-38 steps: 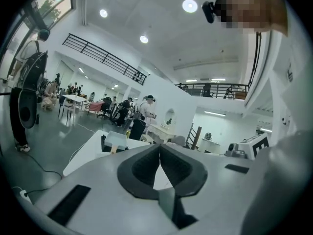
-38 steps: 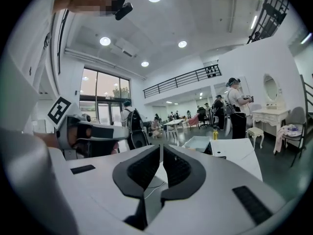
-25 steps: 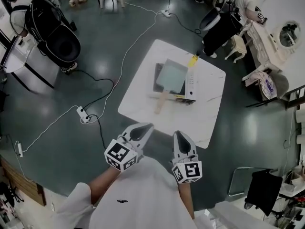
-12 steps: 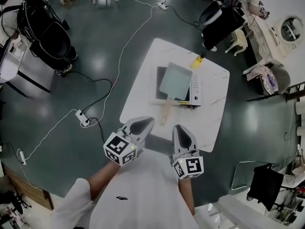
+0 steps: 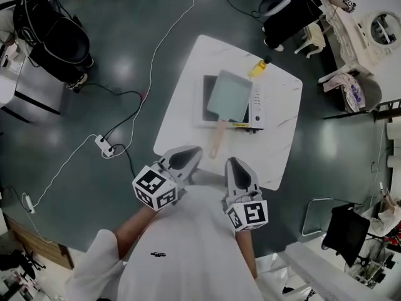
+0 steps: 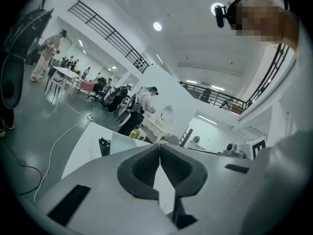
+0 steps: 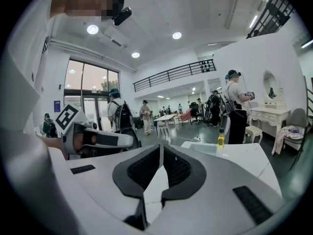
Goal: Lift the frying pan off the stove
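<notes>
Dark glossy floor (image 5: 131,49) surrounds a white square table (image 5: 178,115) in a large, bright hall. The left gripper (image 5: 197,149) is held low in front of the person, its jaws pressed together with nothing between them, and its tip is at the near edge of the table. Just beside it, the right gripper (image 5: 230,160) points the same way. Its jaws also meet along one line and hold nothing.

Beyond both tips, and apart from them, lies the wooden handle (image 5: 216,142) of the frying pan (image 5: 230,96), pointing back toward the person. The pan is pale and square and sits on the stove (image 5: 207,102), a flat dark unit with a white panel along its right side, in the middle of the table. A yellow bottle (image 5: 259,68) stands upright just past the stove's far right corner. A power strip (image 5: 102,145) and trailing cables (image 5: 156,61) lie on the floor to the left of the table.
</notes>
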